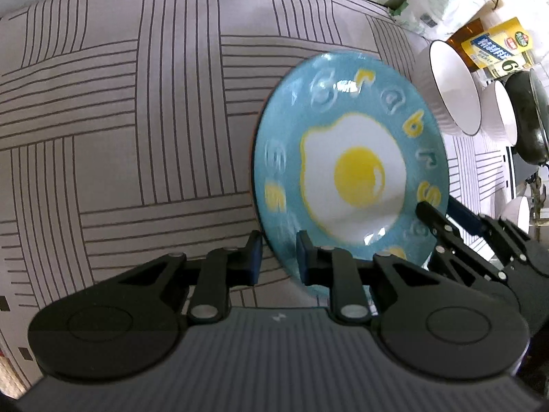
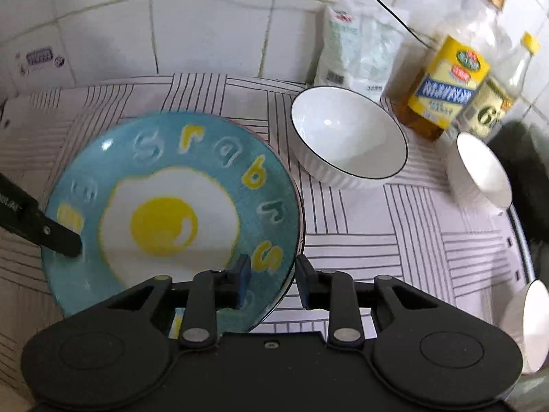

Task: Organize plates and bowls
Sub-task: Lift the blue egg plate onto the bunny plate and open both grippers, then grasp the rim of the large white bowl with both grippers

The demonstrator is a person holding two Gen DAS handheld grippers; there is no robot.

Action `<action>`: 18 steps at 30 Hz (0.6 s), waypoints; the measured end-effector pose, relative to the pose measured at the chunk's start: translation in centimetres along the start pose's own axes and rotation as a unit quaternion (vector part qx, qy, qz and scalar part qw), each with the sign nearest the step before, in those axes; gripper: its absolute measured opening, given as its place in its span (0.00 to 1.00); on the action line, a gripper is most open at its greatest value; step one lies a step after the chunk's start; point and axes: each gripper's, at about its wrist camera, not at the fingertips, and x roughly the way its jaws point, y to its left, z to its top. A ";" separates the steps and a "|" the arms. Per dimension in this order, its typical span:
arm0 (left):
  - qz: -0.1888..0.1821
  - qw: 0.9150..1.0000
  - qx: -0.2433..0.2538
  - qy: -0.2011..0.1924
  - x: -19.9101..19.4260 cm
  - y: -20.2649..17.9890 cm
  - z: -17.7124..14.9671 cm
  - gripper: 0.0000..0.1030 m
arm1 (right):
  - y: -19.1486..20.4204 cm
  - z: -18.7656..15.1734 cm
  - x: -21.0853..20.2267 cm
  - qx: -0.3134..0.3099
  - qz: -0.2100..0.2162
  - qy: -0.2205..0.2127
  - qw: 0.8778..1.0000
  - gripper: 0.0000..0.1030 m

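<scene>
In the left wrist view, the left tongs straddle the near rim of the blue plate, one blue pad on the underside and one on the glazed face. The pads look pressed to the rim, so these tongs appear to be grasping the plate. The plate is tilted up off the striped desk, its fried-egg face turned toward the camera. The right tongs reach in at the plate's right edge. A large white bowl and a smaller white bowl stand beyond, near a dark pan.

In the right wrist view, the right tongs sit astride the plate's rim, but a gap shows beside the outer pad; they seem released around the rim rather than clenched. The left tongs hold the opposite edge. The large bowl is just beside the plate, with oil bottles and a bag by the tiled wall.

The plate looks to be glazed ceramic: stiff, fairly heavy, slick and breakable. The rim is the sensible hold, taken deep enough that the glaze cannot slide out.
</scene>
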 end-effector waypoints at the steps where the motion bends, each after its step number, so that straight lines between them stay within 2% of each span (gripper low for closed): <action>1: 0.000 1.000 0.000 -0.002 -0.1 0.0 -0.2 0.18 | 0.0 -0.1 -0.1 0.000 -0.001 -0.002 1.000 0.33; 6: 0.008 1.000 0.011 -0.009 -0.7 -0.6 -1.0 0.15 | -1.2 -1.0 -1.4 0.025 0.022 -0.011 0.999 0.31; 10: 0.041 0.998 0.041 -0.020 -1.4 -1.9 -1.7 0.16 | -2.9 -2.6 -4.0 0.044 0.049 -0.049 0.997 0.32; 14: 0.073 0.994 0.076 -0.039 -2.5 -3.8 -2.5 0.16 | -6.2 -4.5 -6.4 0.085 0.085 -0.080 0.990 0.38; 16: 0.078 0.992 0.088 -0.050 -3.2 -4.8 -2.9 0.16 | -8.0 -5.4 -7.4 0.095 0.090 -0.092 0.987 0.41; 18: 0.066 0.991 0.093 -0.065 -4.1 -6.2 -3.2 0.16 | -9.8 -6.0 -8.0 0.100 0.095 -0.100 0.985 0.42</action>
